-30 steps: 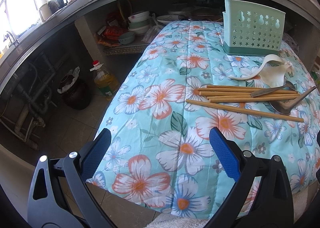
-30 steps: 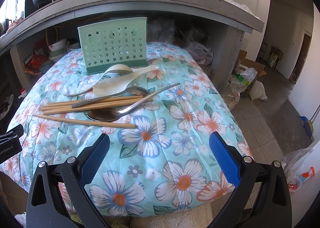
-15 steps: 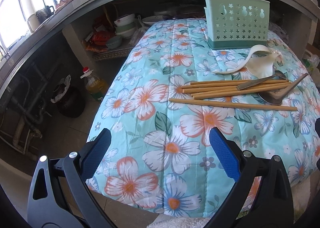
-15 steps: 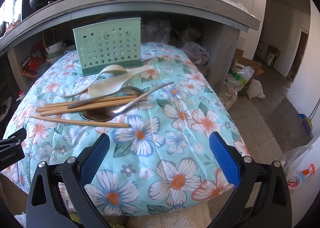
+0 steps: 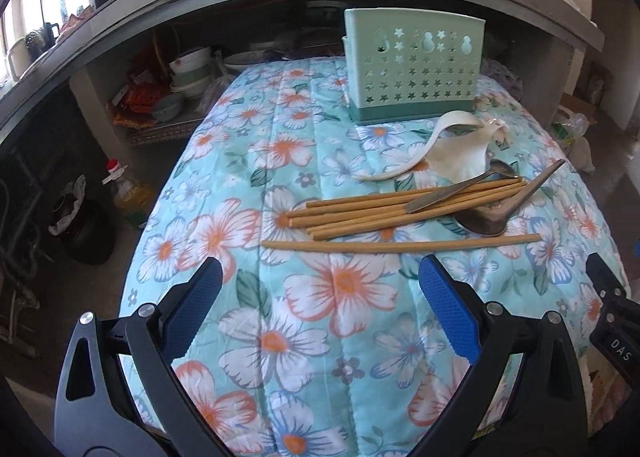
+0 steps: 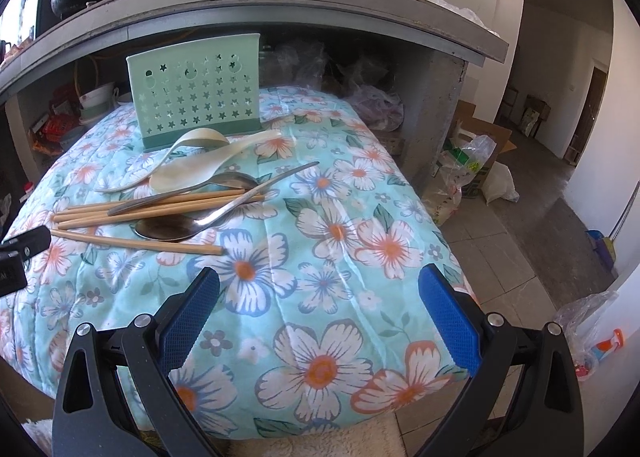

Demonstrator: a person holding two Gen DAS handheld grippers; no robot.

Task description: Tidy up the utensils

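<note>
Both tongs [image 5: 318, 289] [image 6: 318, 299] apart, empty | I'd take the near chopstick [image 5: 400, 245] first (lies alone) | drop upright into holder [image 5: 414, 69]

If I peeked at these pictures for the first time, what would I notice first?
Probably the bright turquoise quilted cloth with big orange and white flowers that covers the whole table. In its middle lies a jumble of wooden chopsticks, two shiny metal spoons and two cream plastic spoons, and behind them stands an upright mint-green plastic holder with star-shaped holes. Two open blue-padded grippers, left and right, wait in front.
</note>
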